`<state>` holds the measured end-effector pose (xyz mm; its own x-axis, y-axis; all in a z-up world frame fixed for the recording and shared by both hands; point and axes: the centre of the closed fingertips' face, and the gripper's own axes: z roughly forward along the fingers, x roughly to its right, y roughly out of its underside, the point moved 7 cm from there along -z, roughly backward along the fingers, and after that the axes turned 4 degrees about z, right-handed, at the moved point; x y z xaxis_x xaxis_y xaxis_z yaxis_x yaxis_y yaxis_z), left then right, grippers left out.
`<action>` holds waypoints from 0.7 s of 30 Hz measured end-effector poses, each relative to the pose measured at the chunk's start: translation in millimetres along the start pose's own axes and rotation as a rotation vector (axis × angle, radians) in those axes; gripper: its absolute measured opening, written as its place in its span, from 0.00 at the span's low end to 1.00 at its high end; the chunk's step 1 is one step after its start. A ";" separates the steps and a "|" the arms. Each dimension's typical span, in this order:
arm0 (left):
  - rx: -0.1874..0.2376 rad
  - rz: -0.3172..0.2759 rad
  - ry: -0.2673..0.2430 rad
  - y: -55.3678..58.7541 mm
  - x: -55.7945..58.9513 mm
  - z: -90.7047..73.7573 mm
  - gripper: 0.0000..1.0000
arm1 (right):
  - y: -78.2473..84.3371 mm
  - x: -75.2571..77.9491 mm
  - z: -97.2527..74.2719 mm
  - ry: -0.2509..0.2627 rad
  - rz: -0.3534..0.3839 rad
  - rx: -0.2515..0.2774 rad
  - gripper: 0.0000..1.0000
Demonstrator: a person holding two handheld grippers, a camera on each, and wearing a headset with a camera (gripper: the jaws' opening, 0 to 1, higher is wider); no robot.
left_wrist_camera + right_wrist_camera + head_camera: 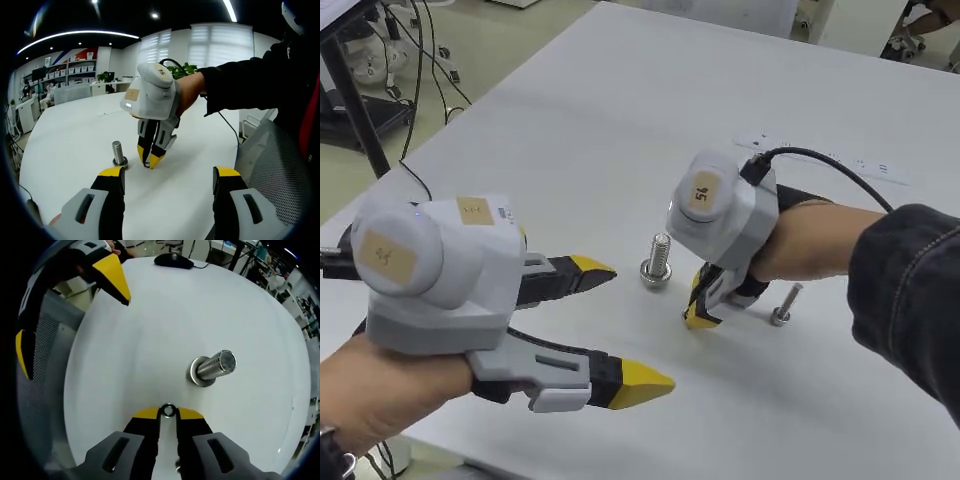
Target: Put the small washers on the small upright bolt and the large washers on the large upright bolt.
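The large bolt [659, 258] [118, 152] [214, 366] stands upright mid-table, with a wide flat ring around its foot. The small bolt [785, 304] stands to its right, beside the person's hand. My right gripper [700, 318] [150, 162] [168, 412] points down at the table between the two bolts, close to the large one. It is shut on a small washer [168, 410] pinched edge-on at its yellow tips. My left gripper [642, 326] [170, 175] hovers low at the front left, open and holding nothing; its jaws reach into the right gripper view at the upper left.
The white table [620, 110] stretches far back. A black cable [825, 160] runs from the right gripper, and a white strip [820, 155] lies behind it. A computer mouse [172, 260] sits near the table's edge. A mesh chair [272, 165] stands beside the table.
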<state>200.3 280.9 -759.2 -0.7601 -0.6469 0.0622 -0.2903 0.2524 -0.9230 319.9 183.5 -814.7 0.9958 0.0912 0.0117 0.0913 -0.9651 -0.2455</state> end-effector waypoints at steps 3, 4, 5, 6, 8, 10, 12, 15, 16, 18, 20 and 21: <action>0.000 0.000 0.000 0.0 -0.1 0.0 0.71 | -0.3 -0.1 -0.3 0.002 -0.005 -0.001 0.14; 0.000 0.000 0.000 -0.1 -0.1 0.0 0.71 | -0.3 -0.1 -0.3 0.002 -0.002 -0.002 0.14; 0.000 0.000 0.001 -0.2 0.0 0.0 0.71 | 0.1 -0.5 -0.6 0.000 0.001 -0.006 0.14; -0.001 0.001 0.001 -0.1 0.1 0.0 0.71 | 0.5 -0.7 -0.9 0.001 0.000 -0.008 0.14; -0.001 0.000 0.001 0.1 0.0 0.0 0.71 | 1.2 -0.9 -2.7 0.002 0.002 -0.009 0.13; -0.002 0.001 0.002 0.0 -0.1 0.4 0.71 | 1.8 -0.8 -5.3 0.005 0.005 -0.006 0.13; -0.004 0.003 0.004 0.0 0.3 0.9 0.71 | 2.9 -0.8 -9.5 0.005 0.014 -0.004 0.13; -0.006 0.004 0.009 0.0 0.9 1.3 0.70 | 4.1 -1.0 -17.5 0.010 0.020 0.002 0.13; -0.005 0.004 0.009 -0.1 0.9 1.4 0.70 | 4.5 -1.3 -20.3 0.010 0.022 0.005 0.13; -0.006 0.005 0.009 -0.1 0.8 1.6 0.71 | 5.8 -1.0 -27.8 0.016 0.028 0.015 0.13; -0.005 0.006 0.010 -0.6 1.0 2.0 0.71 | 7.5 -1.8 -35.2 0.022 0.035 0.022 0.13; -0.005 0.007 0.011 -0.7 1.1 2.2 0.71 | 8.3 -2.8 -39.9 0.029 0.036 0.027 0.13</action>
<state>200.9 278.4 -759.2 -0.7683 -0.6372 0.0601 -0.2879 0.2603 -0.9216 318.3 165.4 -778.1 0.9983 0.0494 0.0305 0.0558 -0.9607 -0.2721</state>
